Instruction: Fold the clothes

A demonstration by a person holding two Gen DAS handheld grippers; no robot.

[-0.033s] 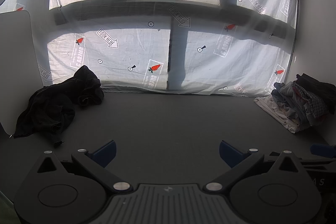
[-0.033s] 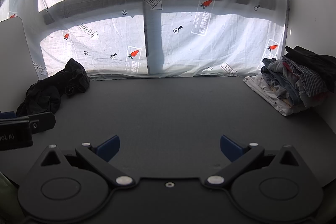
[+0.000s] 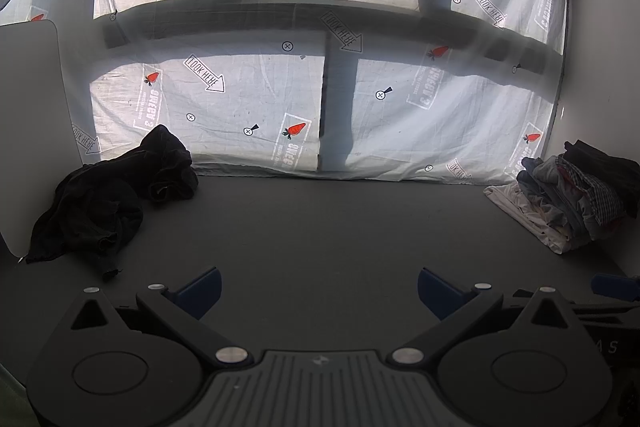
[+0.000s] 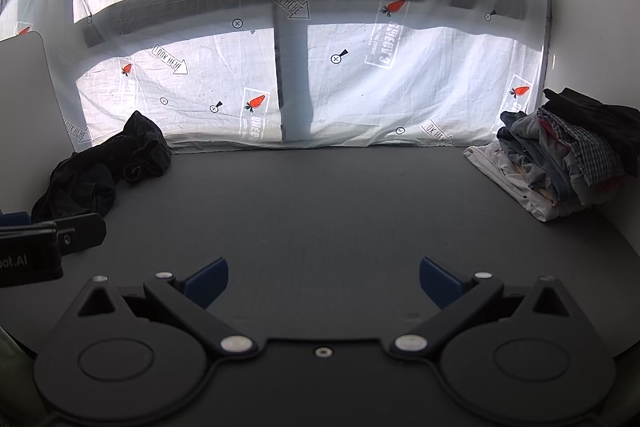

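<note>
- Black garment [image 3: 108,203] is dumped crumpled at the table's [image 3: 320,227] far left, probably soft and floppy.
- An outer hem is best pinched.
- Both grippers [image 3: 318,285] [image 4: 324,281] are spread wide, nothing held.

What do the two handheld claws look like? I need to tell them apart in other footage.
Both are matte black with two round housings, silver pivot pins and blue fingertip pads. The left claw has a ribbed grey centre plate with a small logo; the right claw has a plain black centre with one screw. White lettering marks their sides.
</note>
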